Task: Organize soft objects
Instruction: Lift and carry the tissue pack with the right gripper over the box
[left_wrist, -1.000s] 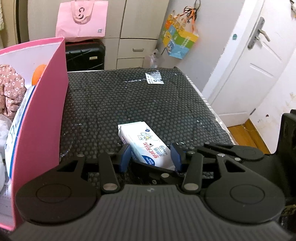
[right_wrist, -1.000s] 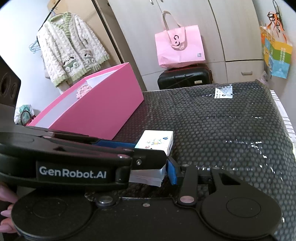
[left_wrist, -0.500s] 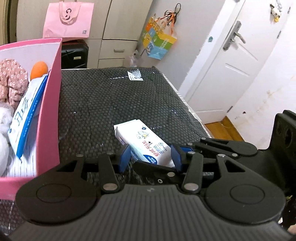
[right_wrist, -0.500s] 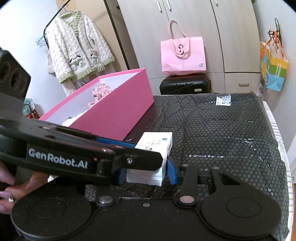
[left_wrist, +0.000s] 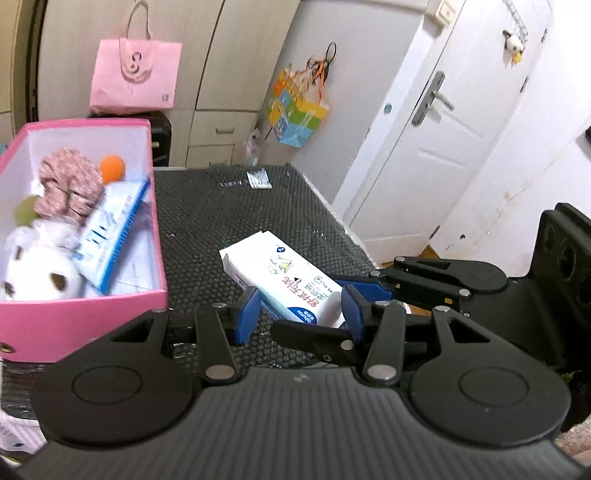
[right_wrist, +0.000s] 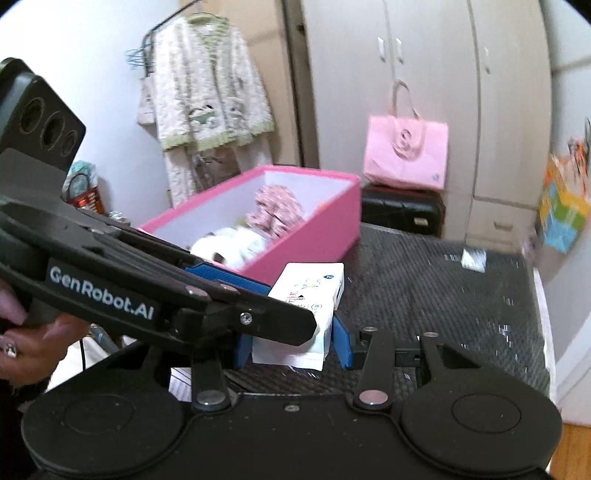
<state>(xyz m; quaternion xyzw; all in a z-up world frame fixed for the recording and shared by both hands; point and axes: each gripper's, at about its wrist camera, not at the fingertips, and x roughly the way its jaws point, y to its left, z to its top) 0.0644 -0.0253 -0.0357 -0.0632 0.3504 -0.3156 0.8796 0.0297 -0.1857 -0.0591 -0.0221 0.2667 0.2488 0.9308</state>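
White, soft plastic-wrapped tissue pack (left_wrist: 282, 282) sits between the blue pads of both the left gripper (left_wrist: 301, 312) and the right gripper (right_wrist: 288, 345), above the black honeycomb-textured mat (left_wrist: 221, 221) beside the pink cardboard box (left_wrist: 157, 236). Both sets of jaws flank it, but whether either truly clamps it I cannot tell. A loose or one-sided squeeze could let the slick wrapper buckle and slip, dropping it short of the box.

Soft, even indoor light. Small glints dot the black mat (left_wrist: 236, 218). The right wrist view is motion-blurred; fisheye bends both views' edges.
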